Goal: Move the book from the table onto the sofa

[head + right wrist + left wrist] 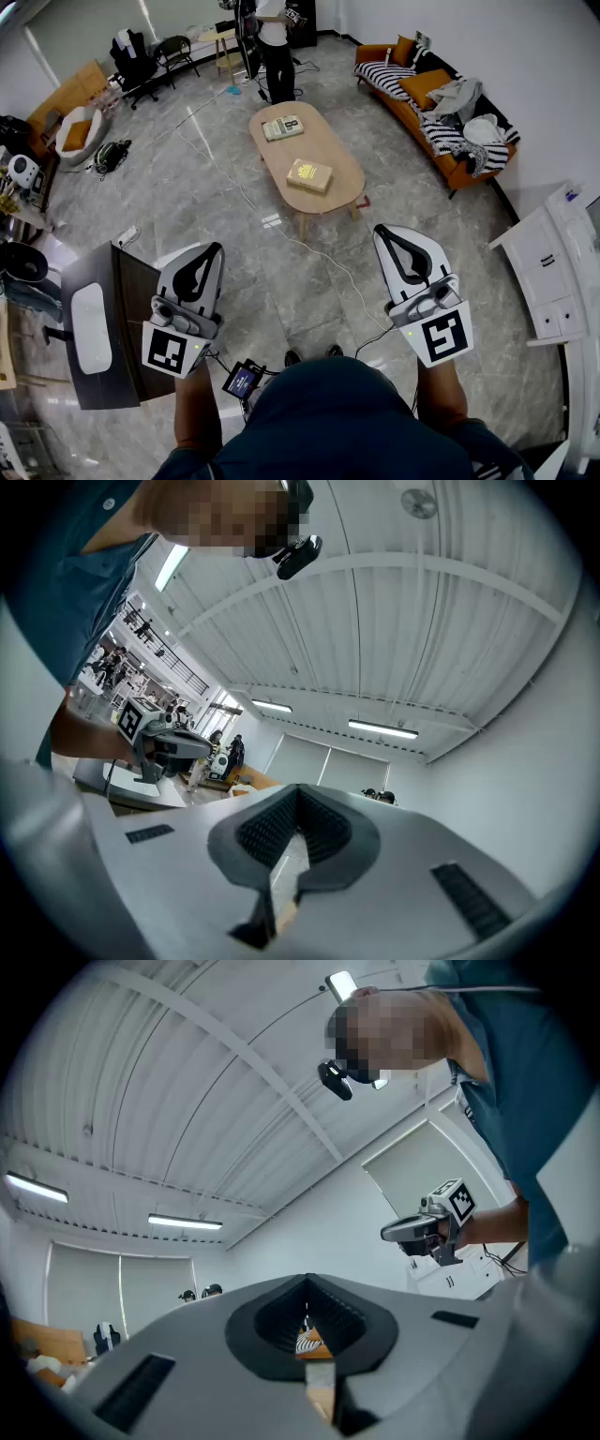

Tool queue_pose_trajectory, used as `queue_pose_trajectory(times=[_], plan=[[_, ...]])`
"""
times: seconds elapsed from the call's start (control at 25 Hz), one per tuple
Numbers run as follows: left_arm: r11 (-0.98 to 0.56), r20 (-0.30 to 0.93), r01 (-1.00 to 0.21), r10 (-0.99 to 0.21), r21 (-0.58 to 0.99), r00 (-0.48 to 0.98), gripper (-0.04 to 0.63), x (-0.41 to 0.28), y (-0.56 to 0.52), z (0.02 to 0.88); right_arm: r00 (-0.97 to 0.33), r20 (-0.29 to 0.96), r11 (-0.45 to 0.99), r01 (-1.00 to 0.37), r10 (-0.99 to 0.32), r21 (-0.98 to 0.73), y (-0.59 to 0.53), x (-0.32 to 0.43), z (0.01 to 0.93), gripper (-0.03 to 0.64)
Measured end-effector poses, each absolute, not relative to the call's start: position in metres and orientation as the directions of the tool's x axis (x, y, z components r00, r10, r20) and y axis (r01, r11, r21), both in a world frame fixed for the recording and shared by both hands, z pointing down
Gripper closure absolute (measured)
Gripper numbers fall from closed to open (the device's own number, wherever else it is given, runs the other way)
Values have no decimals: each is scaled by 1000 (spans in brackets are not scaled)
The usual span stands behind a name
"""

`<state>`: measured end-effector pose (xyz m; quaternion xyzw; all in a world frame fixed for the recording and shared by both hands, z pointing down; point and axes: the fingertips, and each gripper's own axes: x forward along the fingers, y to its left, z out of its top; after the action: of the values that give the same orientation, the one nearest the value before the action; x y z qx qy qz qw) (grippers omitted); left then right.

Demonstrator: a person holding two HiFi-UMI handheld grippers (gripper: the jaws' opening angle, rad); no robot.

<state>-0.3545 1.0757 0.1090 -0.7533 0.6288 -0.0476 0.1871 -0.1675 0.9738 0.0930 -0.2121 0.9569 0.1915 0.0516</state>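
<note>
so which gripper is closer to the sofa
Right. The right gripper hangs over the floor on the same side of the table as the sofa. The left gripper is over on the table's other side, farther away.

open floor (281,281) ahead; dark cabinet (117,319) crowds the left.

The left tongs (307,1283) closed, empty, tilted toward the ribbed ceiling (187,1101); right tongs (401,1231) held alongside.

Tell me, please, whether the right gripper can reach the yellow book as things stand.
Probably not yet: the right gripper is shut and well short of the yellow book, with floor between.
</note>
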Motion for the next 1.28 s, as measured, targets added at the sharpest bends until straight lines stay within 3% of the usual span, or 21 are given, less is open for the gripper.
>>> queue_pose_trajectory(times=[0.76, 1.12, 1.28], plan=[[-172, -142, -928, -963, -331, 229, 591, -364, 1069, 117, -907, -168, 860, -420, -386, 290, 973, -179, 97, 603], [-203, -138, -926, -957, -317, 257, 591, -397, 1079, 131, -895, -140, 855, -447, -424, 262, 985, -211, 111, 603], [-206, -148, -927, -954, -314, 262, 591, -418, 1087, 135, -896, -158, 835, -444, -415, 325, 992, -230, 112, 603]])
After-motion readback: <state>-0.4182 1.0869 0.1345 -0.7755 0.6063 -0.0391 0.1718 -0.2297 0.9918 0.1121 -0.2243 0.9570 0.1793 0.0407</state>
